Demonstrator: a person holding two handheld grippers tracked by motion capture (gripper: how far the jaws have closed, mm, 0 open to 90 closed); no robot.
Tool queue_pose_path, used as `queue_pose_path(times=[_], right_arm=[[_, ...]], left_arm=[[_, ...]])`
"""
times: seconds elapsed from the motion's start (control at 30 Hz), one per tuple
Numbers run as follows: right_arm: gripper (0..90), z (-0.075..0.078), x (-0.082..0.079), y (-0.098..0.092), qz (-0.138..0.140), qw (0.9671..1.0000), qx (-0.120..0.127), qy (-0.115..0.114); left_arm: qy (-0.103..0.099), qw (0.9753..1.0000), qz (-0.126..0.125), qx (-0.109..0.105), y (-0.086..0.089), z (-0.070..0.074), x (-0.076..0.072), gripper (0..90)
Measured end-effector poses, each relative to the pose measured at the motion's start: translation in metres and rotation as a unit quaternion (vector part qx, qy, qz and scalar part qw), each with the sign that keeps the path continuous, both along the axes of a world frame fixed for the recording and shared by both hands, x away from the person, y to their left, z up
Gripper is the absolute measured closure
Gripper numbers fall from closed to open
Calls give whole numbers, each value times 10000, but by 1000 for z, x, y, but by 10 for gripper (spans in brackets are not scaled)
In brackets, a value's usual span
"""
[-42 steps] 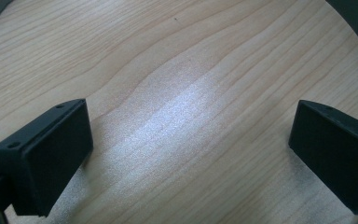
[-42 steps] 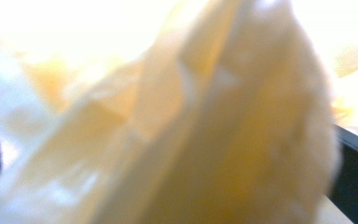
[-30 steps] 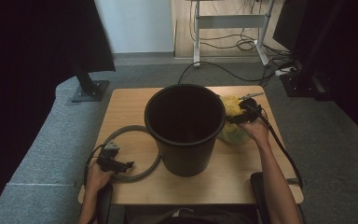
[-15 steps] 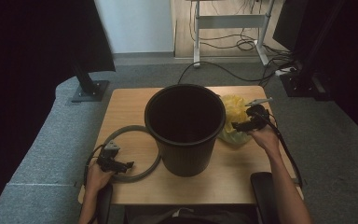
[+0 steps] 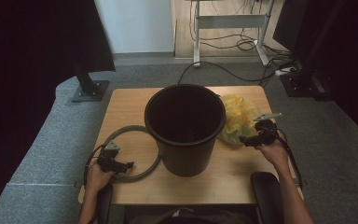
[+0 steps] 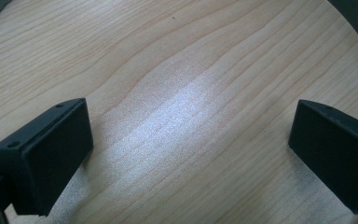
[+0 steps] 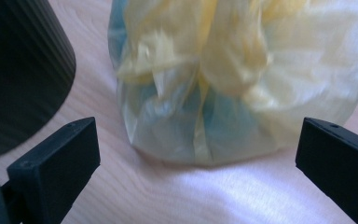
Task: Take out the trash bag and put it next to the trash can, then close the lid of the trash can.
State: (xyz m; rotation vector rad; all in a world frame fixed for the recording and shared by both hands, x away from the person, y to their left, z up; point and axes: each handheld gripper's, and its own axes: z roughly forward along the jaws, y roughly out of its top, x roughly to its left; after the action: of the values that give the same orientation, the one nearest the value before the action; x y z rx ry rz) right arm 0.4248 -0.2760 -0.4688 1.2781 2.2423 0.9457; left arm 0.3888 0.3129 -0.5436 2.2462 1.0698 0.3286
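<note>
A black bucket (image 5: 185,126) stands upright in the middle of the wooden table (image 5: 126,105), its ribbed wall (image 7: 18,79) at the left of the right gripper view. A crumpled yellow plastic bag (image 5: 237,119) lies just right of it, and its bunched folds (image 7: 233,79) sit a short way ahead of my right gripper (image 5: 251,139), which is open and holds nothing. My left gripper (image 5: 121,165) rests open at the front left, over a grey ring (image 5: 133,151) lying flat on the table. Bare wood (image 6: 186,116) shows between its jaws.
A dark chair back (image 5: 266,193) sits at the table's front right edge. Cables (image 5: 223,70) run over the grey carpet behind the table, near a desk frame (image 5: 230,23) and a black stand (image 5: 89,88) at the back left.
My right gripper has drawn back from the yellow bag toward the table's front right and now stands off it. The left gripper has stayed on the ring.
</note>
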Motion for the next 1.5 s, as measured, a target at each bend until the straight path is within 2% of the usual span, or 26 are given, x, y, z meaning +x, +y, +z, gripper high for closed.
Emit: queue_pose_path(times=[0.23,0.37,0.57,0.7,0.8,0.97,1.1,1.33,1.43,1.5], right_arm=[[3,-27,-12,-14,-23,9999,91,54],[3,-45,-15,-24,-130,9997,166,108],[5,-71,-18,-34,-235,9996,83,104],[0,-85,-19,-37,-234,9995,-49,214],[0,-89,-22,-38,-262,9996,47,33],[0,-89,-23,-38,-311,9995,40,27],[0,-89,-23,-38,-324,9995,41,28],[0,-89,-23,-38,-328,9995,41,28],[0,-89,-23,-38,-331,9994,41,28],[0,-89,-23,-38,-330,9994,41,29]], left_arm=[[-37,10000,-12,-9,0,-1,-1,0],[-51,10000,-24,-14,1,-1,-1,0],[-64,10000,-25,-3,1,-1,-1,0],[-73,10000,-27,10,0,-1,-2,0],[-76,10000,-26,11,0,-1,-2,0],[-37,9999,-21,-91,2,-1,-1,0],[-73,10000,-18,-62,2,0,-1,0],[-166,9987,48,-489,10,14,0,0],[-301,9973,160,-654,15,25,2,0],[-393,9968,257,-646,20,32,5,0]])
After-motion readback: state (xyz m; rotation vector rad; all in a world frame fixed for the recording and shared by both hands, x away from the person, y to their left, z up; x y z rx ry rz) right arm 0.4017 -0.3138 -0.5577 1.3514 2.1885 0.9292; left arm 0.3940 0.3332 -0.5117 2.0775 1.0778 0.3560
